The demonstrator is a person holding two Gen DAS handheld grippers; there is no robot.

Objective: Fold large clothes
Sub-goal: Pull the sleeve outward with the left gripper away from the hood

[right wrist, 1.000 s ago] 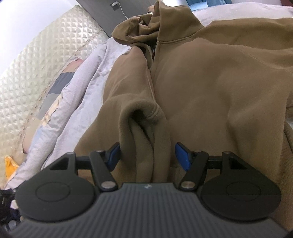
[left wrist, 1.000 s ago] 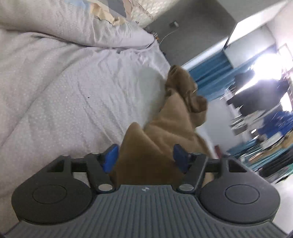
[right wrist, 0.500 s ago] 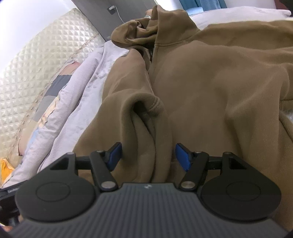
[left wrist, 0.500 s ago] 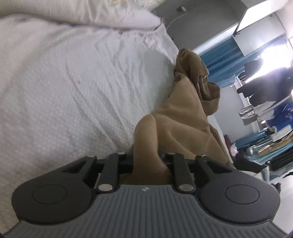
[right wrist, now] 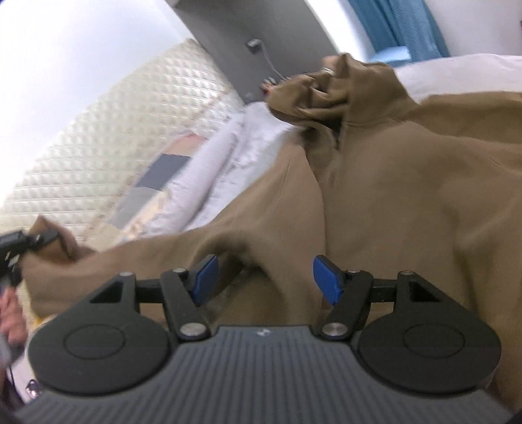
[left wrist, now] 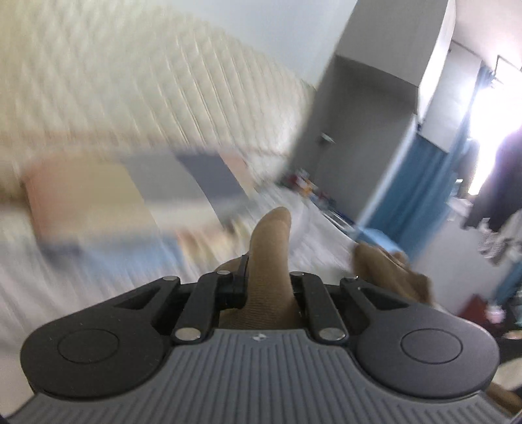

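One brown hoodie (right wrist: 407, 182) lies spread over a bed (right wrist: 456, 71), with two grippers at work on it. The left gripper (left wrist: 269, 287) is closing, its jaws narrow and pinched on a fold of the brown cloth that sticks up between them like a thumb; the rest of the hoodie trails off low to the right in that view, which is smeared with motion blur. The right gripper (right wrist: 264, 277) stands about half open, its two blue pads (right wrist: 326, 277) on either side of a raised ridge of cloth, neither pad clearly pressing on it. At the left edge of the right wrist view the left gripper shows as a dark shape clamped on a corner of the hoodie, lifted clear of the bed. The hood (right wrist: 313, 94) lies crumpled at the far end. Behind it rise one quilted headboard (right wrist: 107, 146), a patterned pillow (right wrist: 156, 182), a grey wall (left wrist: 352, 130) and blue curtains (right wrist: 404, 22).
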